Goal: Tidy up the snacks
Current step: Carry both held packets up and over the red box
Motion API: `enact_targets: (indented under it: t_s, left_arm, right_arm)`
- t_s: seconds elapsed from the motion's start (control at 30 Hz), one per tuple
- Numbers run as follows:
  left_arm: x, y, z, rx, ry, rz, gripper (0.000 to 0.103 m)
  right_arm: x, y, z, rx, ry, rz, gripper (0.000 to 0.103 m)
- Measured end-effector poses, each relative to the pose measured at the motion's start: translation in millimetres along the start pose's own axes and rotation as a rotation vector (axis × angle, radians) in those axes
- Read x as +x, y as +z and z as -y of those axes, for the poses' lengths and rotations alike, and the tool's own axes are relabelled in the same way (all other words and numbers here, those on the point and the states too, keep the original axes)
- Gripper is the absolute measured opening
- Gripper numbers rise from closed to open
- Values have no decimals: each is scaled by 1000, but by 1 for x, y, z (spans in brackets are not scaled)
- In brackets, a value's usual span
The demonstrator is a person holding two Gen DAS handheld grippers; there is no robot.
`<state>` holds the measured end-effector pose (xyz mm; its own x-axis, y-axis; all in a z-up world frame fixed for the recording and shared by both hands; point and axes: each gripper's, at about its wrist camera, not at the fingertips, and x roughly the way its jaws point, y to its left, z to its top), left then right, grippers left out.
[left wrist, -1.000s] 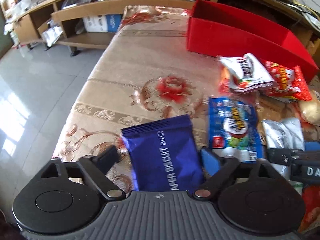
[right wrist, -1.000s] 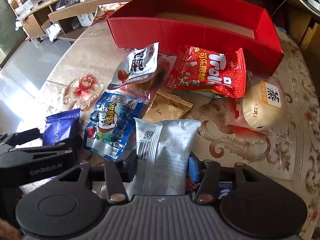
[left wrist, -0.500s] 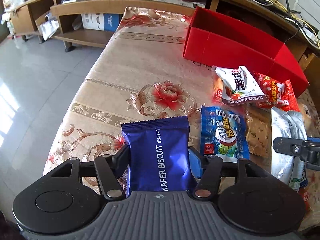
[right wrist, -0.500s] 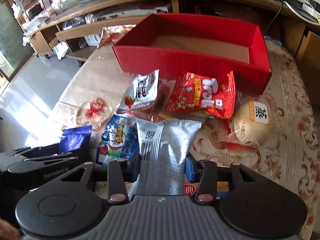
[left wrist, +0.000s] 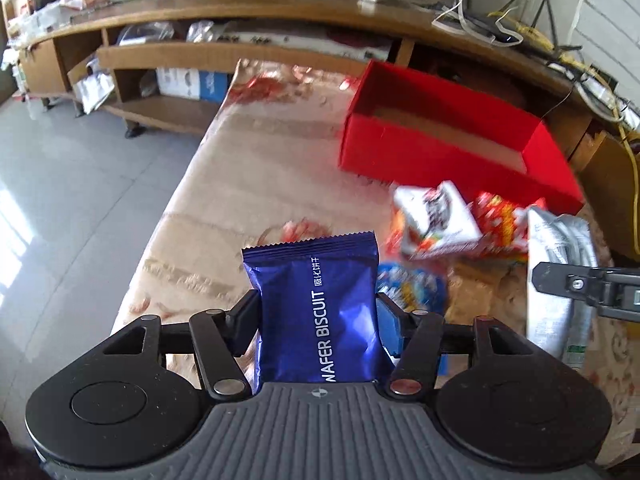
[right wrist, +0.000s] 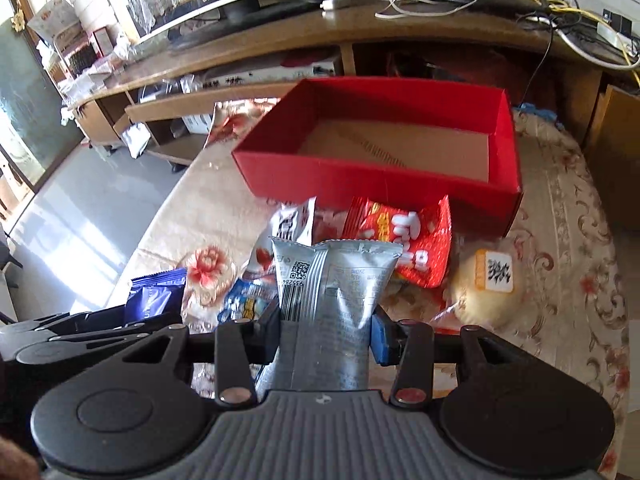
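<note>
A grey tiled floor (left wrist: 68,184) lies to the left of a long wooden shelf unit (left wrist: 168,60) strewn with cables. In front of the unit stands a table under a beige floral cloth (left wrist: 256,168). At the far side of the cloth sits a red cardboard box (right wrist: 328,172), open on top, with only its brown bottom showing inside. Just before its near wall lies a loose heap of snacks: a red packet (right wrist: 404,240), a white packet (right wrist: 290,224) beside it, a round bun in clear wrap (right wrist: 488,284) to the right, and a small blue-and-yellow packet (right wrist: 246,304) nearest the grippers.

The right gripper (right wrist: 325,326) is clamped on a silver packet (right wrist: 332,292), barcode side up, held upright above the heap. The left gripper (left wrist: 316,316) has its 2 pads pressed on the sides of a blue wafer biscuit packet (left wrist: 316,304), also lifted off the cloth and well short of the box.
</note>
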<state>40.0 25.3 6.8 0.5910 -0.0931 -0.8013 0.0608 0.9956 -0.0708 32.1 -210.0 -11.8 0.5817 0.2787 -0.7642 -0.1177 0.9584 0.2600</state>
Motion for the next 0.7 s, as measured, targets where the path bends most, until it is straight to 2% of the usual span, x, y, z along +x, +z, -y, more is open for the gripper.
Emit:
enact_targets:
  t_s: [0.13, 0.37, 0.7]
  left_arm:
    - [-1, 19, 17, 38, -33, 44, 67]
    - [16, 60, 38, 49, -97, 90, 67]
    - [46, 105, 64, 63, -129, 129, 67]
  right_arm:
    - [-4, 15, 3, 10, -5, 31, 42]
    - [2, 48, 15, 51, -21, 61, 42]
    - [20, 101, 41, 94, -59, 96, 42]
